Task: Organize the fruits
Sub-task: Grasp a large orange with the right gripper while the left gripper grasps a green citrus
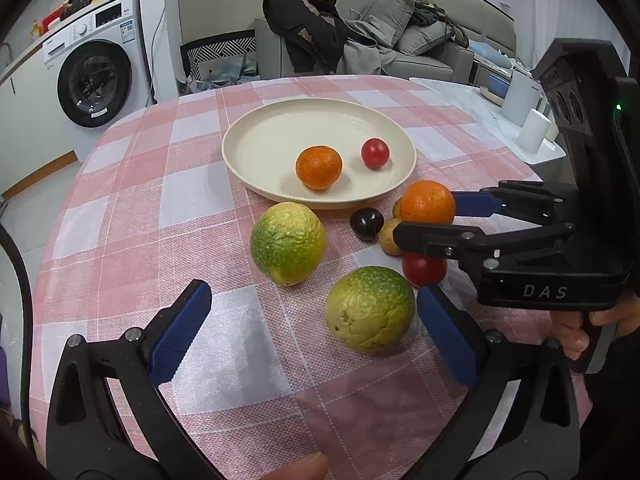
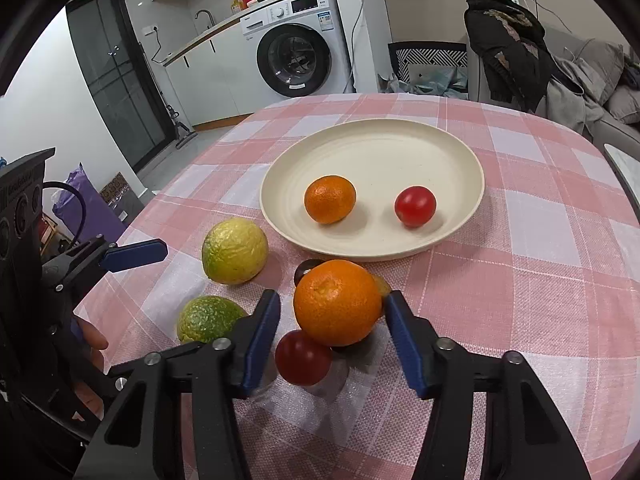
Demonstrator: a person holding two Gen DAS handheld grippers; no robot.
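Observation:
A cream plate (image 1: 256, 136) (image 2: 376, 140) holds a small orange (image 1: 319, 167) (image 2: 329, 199) and a red tomato (image 1: 375, 153) (image 2: 415, 205). My right gripper (image 2: 332, 310) (image 1: 430, 216) stands open around a larger orange (image 2: 338, 302) (image 1: 427, 201) above the cloth, pads close to its sides. Below it lie a red tomato (image 2: 303, 357) (image 1: 424, 269), a dark fruit (image 1: 366, 224) and a yellowish small fruit (image 1: 390, 236). My left gripper (image 1: 316, 320) is open; a green-yellow citrus (image 1: 370, 314) (image 2: 209, 318) sits by its right finger. Another citrus (image 1: 288, 243) (image 2: 234, 250) lies further on.
The round table has a pink checked cloth (image 1: 160, 200) (image 2: 540, 280). White containers (image 1: 532, 128) stand on a side counter at right. A washing machine (image 2: 300, 40) and a sofa with clothes (image 1: 360, 32) are beyond the table.

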